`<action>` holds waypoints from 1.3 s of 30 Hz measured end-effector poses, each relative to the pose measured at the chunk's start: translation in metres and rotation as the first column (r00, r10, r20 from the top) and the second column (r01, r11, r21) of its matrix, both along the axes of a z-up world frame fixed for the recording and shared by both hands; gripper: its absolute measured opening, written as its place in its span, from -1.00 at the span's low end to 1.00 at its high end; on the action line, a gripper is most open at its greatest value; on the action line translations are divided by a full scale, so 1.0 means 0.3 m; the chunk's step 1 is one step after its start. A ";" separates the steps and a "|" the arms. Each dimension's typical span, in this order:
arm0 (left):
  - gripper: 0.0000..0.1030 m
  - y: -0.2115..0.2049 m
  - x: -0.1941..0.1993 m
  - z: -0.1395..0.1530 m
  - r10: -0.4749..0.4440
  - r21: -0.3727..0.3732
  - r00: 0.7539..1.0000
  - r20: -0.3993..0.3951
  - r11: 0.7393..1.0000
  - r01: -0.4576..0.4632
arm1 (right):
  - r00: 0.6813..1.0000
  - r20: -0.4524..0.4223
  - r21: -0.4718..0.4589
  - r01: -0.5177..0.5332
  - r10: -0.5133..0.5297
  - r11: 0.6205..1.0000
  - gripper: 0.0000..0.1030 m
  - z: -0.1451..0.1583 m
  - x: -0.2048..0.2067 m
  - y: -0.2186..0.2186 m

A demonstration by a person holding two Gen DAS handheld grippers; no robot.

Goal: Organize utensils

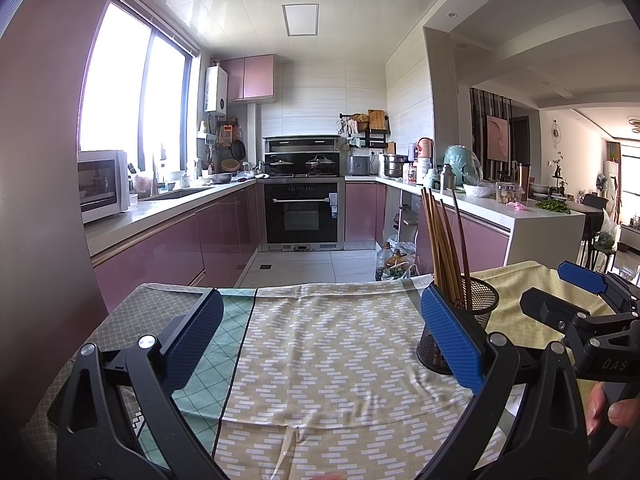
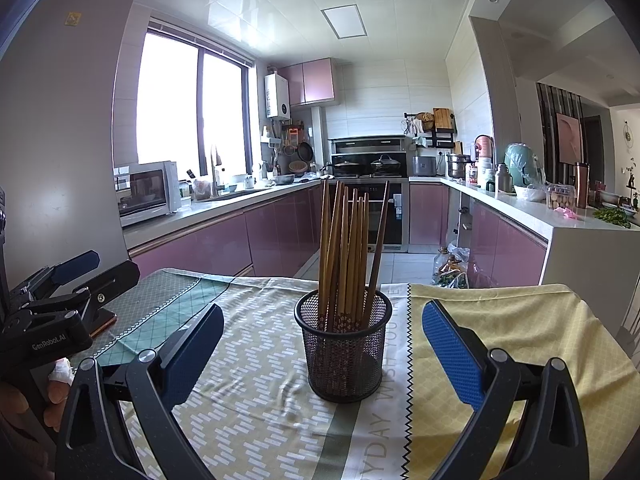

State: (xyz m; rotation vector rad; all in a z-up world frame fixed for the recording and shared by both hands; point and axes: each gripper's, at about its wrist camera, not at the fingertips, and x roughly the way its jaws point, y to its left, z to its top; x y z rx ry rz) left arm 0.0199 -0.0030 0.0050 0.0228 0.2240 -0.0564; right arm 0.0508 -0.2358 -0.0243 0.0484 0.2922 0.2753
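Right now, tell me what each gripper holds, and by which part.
Nothing. Left gripper and right gripper are both open and empty; the chopsticks stand in the holder.

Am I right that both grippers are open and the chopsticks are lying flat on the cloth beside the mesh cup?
Not quite. The chopsticks stand upright inside the mesh cup, as the right wrist view shows. The rest holds: the left gripper and right gripper are both open.
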 end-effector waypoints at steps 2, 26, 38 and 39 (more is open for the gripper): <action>0.89 0.004 0.001 -0.002 0.001 -0.002 1.000 -0.001 1.000 -0.001 | 1.000 0.000 -0.002 0.001 -0.001 1.000 0.87 0.000 0.002 -0.002; 0.89 0.001 -0.001 -0.002 0.013 0.014 1.000 -0.004 1.000 -0.013 | 1.000 -0.010 0.002 0.001 -0.001 1.000 0.87 -0.001 0.007 0.000; 0.89 -0.004 -0.006 -0.009 0.008 0.025 1.000 -0.019 1.000 -0.008 | 1.000 -0.018 -0.005 0.002 -0.002 1.000 0.87 -0.004 0.011 -0.008; 0.89 -0.005 0.002 -0.009 0.009 0.024 1.000 -0.023 1.000 -0.009 | 1.000 -0.024 -0.008 0.004 -0.005 1.000 0.87 -0.006 0.014 -0.015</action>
